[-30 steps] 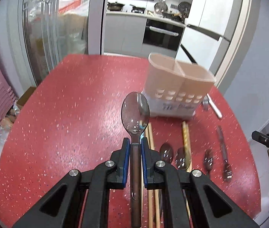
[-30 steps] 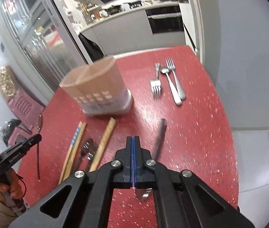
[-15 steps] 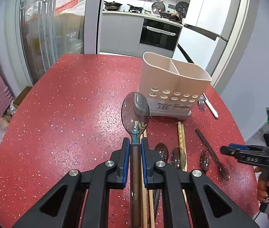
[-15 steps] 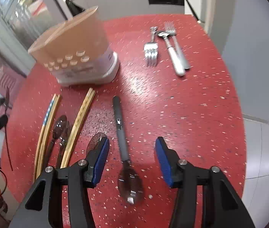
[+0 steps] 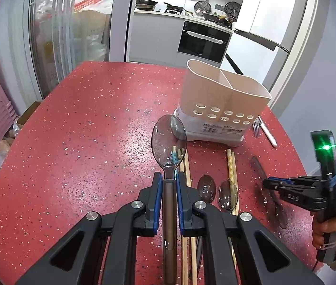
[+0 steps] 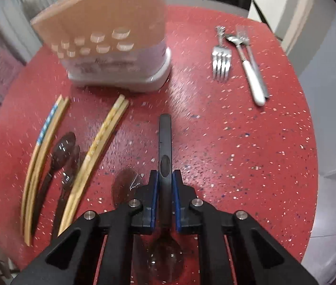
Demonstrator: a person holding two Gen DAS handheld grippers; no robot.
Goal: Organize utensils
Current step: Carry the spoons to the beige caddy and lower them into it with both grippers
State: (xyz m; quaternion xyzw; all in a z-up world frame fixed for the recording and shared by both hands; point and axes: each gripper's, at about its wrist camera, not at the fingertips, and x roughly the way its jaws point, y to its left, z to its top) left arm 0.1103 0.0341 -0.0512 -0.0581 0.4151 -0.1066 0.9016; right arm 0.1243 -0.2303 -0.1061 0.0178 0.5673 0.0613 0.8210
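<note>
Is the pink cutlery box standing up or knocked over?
Standing up. The cutlery box sits on its white base on the red table, its open top facing upward.

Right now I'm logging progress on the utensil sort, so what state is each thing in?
left gripper: shut on a clear spoon, held off the table, bowl forward.
right gripper: jaws just closed, shut on a dark-handled spoon lying on the table.
utensil holder: upright, both compartments look empty.
chopsticks: two pairs lying flat.
forks: lying flat beside the holder.
</note>
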